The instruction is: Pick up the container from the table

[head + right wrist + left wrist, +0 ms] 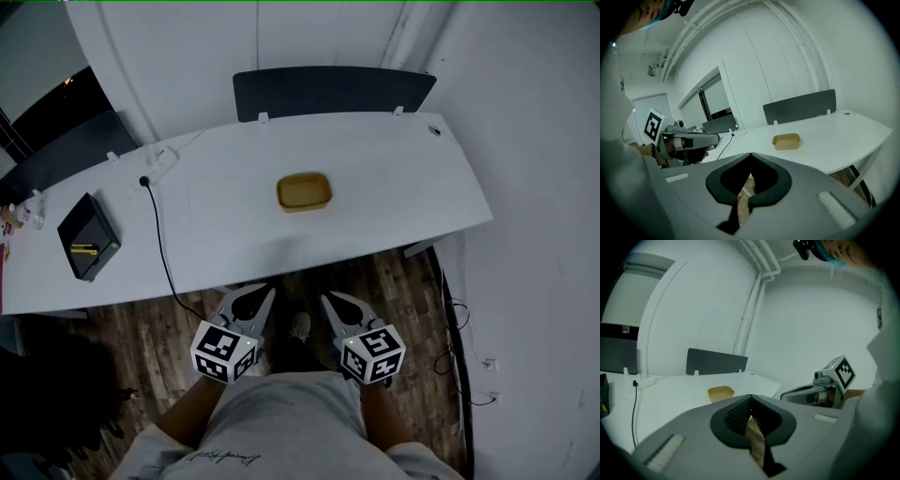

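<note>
Container (304, 191) rests on the white table (412, 187), about mid-depth and slightly right of centre. It is well apart from both grippers and from everything else on the surface. It is a shallow rectangular tray with rounded corners and a raised rim, tan to mustard in colour, matt, and apparently empty. The material cannot be confirmed. It looks like moulded fibre or thin plastic, so it is judged light and somewhat flexible at the rim.

Left gripper (255, 302) and right gripper (339, 307) are held low by the near edge of the table, close to the person's body, above the wood-plank floor (398, 281). Each has its jaws closed tip to tip with nothing between them. Each gripper view confirms this, showing only floor through the opening behind the tips. Jaw bodies are smooth grey plastic, and the inner faces are black, finely ridged pads.

Step in hand, as judged: the approach has not begun. Recommendations:
- Spread the jaws of one gripper before reaching. The right is marginally better placed.
- Take the tray by one rim wall, one jaw inside and one outside, rather than spanning the whole tray.
- Descend vertically. The table top looks smooth, and a sideways nudge would likely slide the tray.
- Clamp lightly, since a thin wall may buckle, and lift level.

Other items are a black box (87, 236) at the left end, a black cable (159, 234) beside it, and a dark grey divider panel (333, 91) at the far edge. None obstructs the path.
</note>
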Motion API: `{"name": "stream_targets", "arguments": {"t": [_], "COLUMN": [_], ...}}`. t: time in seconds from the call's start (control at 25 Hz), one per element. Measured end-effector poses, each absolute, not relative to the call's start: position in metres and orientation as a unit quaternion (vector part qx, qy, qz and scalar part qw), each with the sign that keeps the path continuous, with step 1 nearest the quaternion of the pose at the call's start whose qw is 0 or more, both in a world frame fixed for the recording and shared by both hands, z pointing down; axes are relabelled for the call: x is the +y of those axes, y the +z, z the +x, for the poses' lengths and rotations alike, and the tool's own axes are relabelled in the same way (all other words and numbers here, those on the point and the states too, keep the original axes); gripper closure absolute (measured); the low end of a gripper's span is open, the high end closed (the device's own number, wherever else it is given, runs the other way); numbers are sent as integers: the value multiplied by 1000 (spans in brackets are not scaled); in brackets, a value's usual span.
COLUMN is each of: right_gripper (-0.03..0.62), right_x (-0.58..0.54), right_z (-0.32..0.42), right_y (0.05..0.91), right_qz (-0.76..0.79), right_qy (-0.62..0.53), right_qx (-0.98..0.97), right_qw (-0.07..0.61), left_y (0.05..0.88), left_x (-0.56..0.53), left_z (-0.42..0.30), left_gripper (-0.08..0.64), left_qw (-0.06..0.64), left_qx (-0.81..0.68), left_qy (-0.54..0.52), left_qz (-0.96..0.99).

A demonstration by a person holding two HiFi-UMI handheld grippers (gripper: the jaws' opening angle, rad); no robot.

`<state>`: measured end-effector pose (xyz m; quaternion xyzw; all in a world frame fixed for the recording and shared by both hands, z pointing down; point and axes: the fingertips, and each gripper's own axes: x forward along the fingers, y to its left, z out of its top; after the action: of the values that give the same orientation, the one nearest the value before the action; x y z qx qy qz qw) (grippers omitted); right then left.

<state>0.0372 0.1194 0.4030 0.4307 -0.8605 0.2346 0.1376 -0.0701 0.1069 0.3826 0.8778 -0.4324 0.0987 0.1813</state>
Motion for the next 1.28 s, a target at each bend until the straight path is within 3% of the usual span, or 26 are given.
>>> {"name": "stream_targets", "arguments": {"t": [1.28], "right_gripper": [577], "right_x": [-31], "right_z": [93], "right_y": [393], "right_qz": [371], "right_qy": [226], "right_qx": [-889], "right_qw": [142], "left_y": [369], "left_x": [-32], "left_z": [-11], "left_gripper": [558], "left_qw": [175], "left_qx": [-480], "left_qy": [99], "left_qz": [854]}}
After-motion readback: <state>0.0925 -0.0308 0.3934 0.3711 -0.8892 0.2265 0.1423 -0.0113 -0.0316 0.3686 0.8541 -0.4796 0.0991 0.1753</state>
